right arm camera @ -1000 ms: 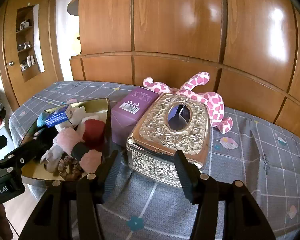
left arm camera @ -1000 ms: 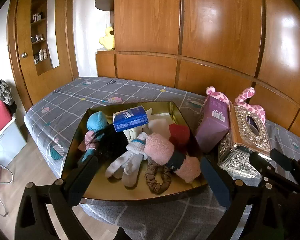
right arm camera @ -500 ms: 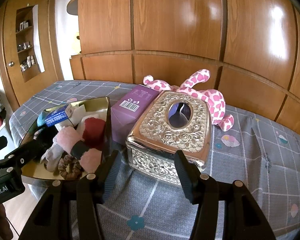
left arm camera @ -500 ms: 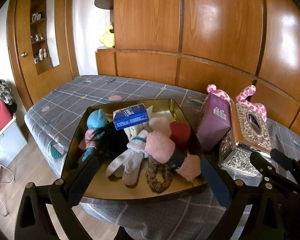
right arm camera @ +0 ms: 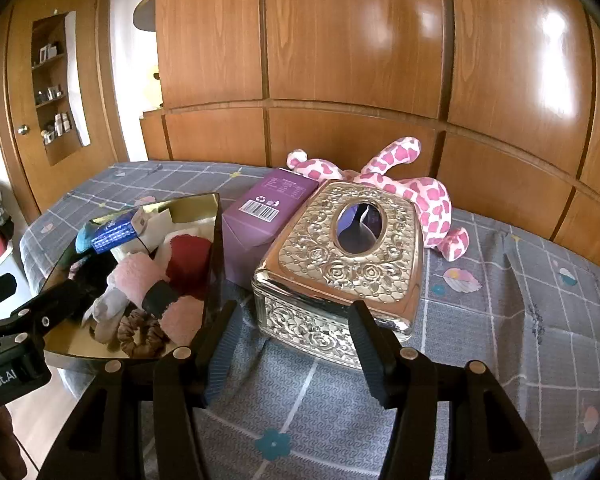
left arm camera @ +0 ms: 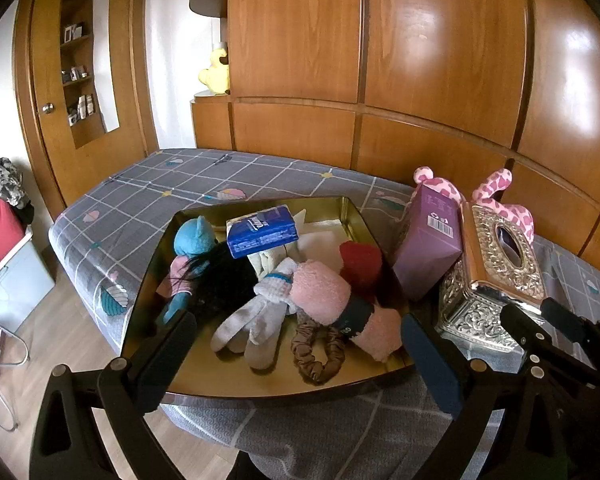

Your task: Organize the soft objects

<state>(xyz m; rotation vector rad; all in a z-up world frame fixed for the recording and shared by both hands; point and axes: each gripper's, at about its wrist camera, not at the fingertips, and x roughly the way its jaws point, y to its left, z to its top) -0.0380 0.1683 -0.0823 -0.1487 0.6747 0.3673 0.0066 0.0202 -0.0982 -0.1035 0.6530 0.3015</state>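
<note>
A gold tray [left arm camera: 352, 209] on the grey checked bedspread holds a teal plush doll [left arm camera: 192, 238], a blue tissue pack [left arm camera: 262, 232], pink fuzzy socks [left arm camera: 320, 292], a white sock [left arm camera: 252, 324], a red cloth [left arm camera: 360, 264] and a brown scrunchie [left arm camera: 316, 354]. My left gripper [left arm camera: 300, 354] hangs open over the tray's near edge, holding nothing. A pink spotted plush [right arm camera: 428, 196] lies behind the silver tissue box [right arm camera: 340, 264]. My right gripper [right arm camera: 292, 332] stands open just before that box, empty.
A purple carton [right arm camera: 264, 212] stands between the tray [right arm camera: 216, 240] and the silver box. Wooden wall panels rise behind the bed. The bed's edge drops to the floor at the left, where a red and white bin [left arm camera: 4, 264] stands.
</note>
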